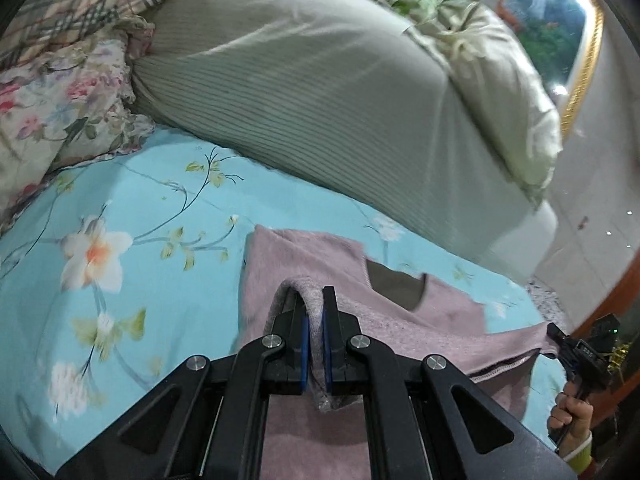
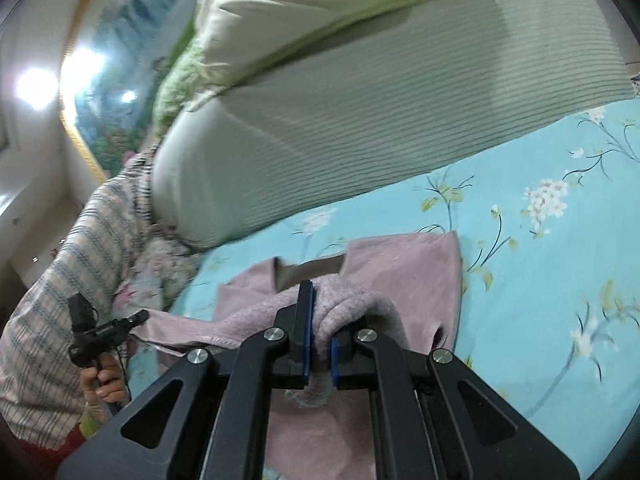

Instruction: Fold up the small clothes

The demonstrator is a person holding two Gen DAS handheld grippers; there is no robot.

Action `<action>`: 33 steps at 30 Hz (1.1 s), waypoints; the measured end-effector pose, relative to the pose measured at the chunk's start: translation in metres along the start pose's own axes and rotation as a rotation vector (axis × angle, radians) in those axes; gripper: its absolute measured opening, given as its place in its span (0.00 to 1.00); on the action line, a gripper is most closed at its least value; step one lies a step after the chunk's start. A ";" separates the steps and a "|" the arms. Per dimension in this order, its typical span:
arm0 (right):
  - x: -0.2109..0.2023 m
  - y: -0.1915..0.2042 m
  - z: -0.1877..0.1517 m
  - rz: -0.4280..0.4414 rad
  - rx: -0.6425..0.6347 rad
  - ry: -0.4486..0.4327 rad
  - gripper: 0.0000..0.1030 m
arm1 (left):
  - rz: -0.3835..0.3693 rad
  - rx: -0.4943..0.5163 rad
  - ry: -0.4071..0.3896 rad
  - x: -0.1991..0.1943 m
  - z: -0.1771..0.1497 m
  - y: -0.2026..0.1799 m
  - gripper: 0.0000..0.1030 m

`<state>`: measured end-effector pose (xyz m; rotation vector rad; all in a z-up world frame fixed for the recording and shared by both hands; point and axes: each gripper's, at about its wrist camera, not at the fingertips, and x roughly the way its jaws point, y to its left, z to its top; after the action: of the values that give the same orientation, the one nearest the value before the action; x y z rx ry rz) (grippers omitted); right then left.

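Observation:
A small pink fuzzy garment [image 1: 316, 264] with a dark inner neckline lies on the light-blue floral bedsheet [image 1: 132, 208]. My left gripper [image 1: 315, 300] is shut on a bunched edge of it, cloth pinched between the blue pads. My right gripper [image 2: 322, 308] is shut on another bunched edge of the same garment [image 2: 404, 268], which drapes over its right finger. The right gripper also shows at the right edge of the left wrist view [image 1: 560, 338], holding the stretched hem. The left gripper shows at the left of the right wrist view [image 2: 136, 317].
A large grey-green striped pillow [image 1: 320, 80] lies behind the garment. A floral pillow [image 1: 60, 112] and a plaid blanket [image 1: 80, 4] sit at the left. A gold-framed picture [image 1: 580, 60] hangs on the wall. The bed's edge is at the right.

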<state>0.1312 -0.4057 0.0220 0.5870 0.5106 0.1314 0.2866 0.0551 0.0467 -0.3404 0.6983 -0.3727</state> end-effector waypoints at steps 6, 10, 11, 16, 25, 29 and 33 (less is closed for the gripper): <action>0.057 -0.025 0.014 -0.110 0.025 0.055 0.08 | 0.073 -0.001 0.069 0.075 0.025 0.004 0.03; 0.092 -0.042 0.015 -0.175 0.027 0.108 0.07 | 0.132 -0.027 0.119 0.119 0.027 0.018 0.04; 0.105 -0.049 0.012 -0.202 0.033 0.148 0.08 | 0.146 -0.033 0.136 0.130 0.026 0.021 0.04; 0.126 -0.071 0.000 -0.231 0.113 0.227 0.08 | 0.199 -0.042 0.223 0.171 0.012 0.036 0.07; 0.050 -0.045 0.000 -0.215 0.072 0.077 0.55 | 0.108 0.046 0.216 0.117 -0.020 0.018 0.31; 0.087 0.009 -0.028 -0.138 -0.150 0.288 0.54 | 0.035 0.168 0.332 0.127 -0.054 -0.025 0.31; 0.136 0.026 -0.052 -0.200 -0.290 0.464 0.46 | 0.100 0.292 0.431 0.163 -0.073 -0.053 0.31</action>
<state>0.2242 -0.3224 -0.0581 0.2144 0.9783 0.1493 0.3408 -0.0764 -0.0738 0.0574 1.0625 -0.4512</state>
